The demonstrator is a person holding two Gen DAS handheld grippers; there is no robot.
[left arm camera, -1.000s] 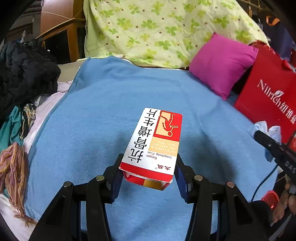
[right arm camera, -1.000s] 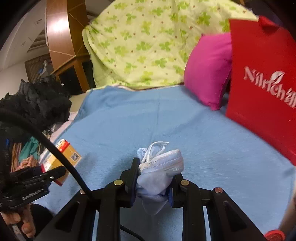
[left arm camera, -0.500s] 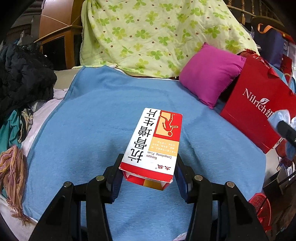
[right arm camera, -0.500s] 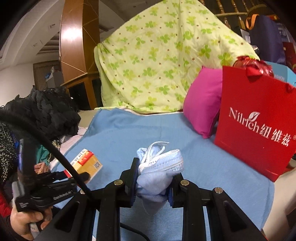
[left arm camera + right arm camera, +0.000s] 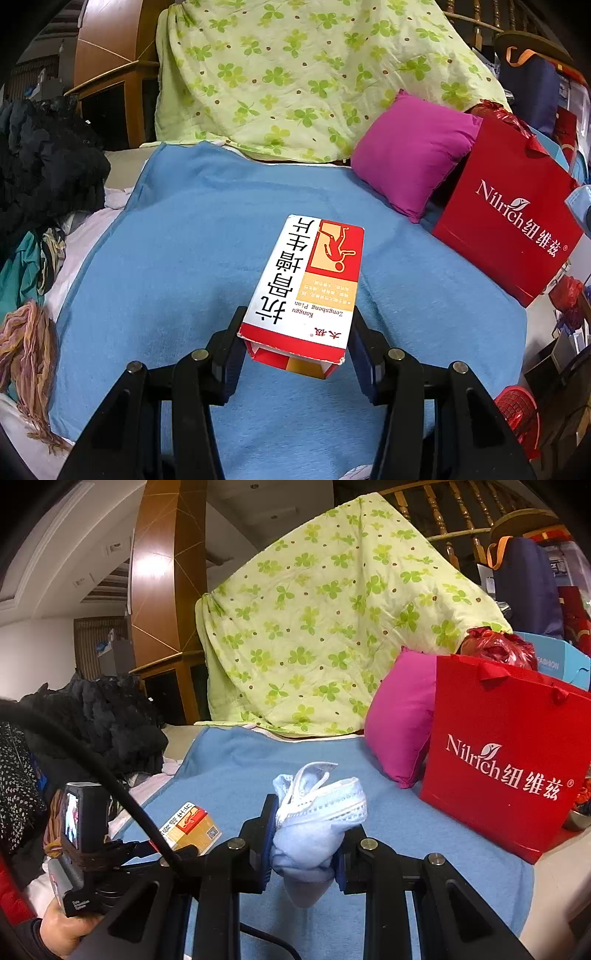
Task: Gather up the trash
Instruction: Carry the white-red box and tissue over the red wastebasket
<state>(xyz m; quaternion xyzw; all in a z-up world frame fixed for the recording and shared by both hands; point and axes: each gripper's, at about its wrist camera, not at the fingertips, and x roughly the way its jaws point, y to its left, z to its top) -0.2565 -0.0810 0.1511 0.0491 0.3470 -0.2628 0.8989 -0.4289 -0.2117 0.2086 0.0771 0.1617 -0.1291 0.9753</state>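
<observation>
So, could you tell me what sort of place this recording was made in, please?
Most likely a lived-in room in a home, probably a bedroom or sitting area: a blue blanket covers a bed or sofa, with a magenta cushion, a clover-print quilt draped behind, and dark clothes piled alongside.

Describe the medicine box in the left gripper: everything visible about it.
The medicine box is a flat, oblong cardboard carton, white on one side of its top face with large black Chinese characters, red and tan on the other with a figure drawing. The print reads upside down in the left wrist view. Its near end flap hangs open, showing a red and orange interior. The left gripper clamps that near end by its long sides, holding it clear above the blue blanket. Nothing else touches it.
</observation>
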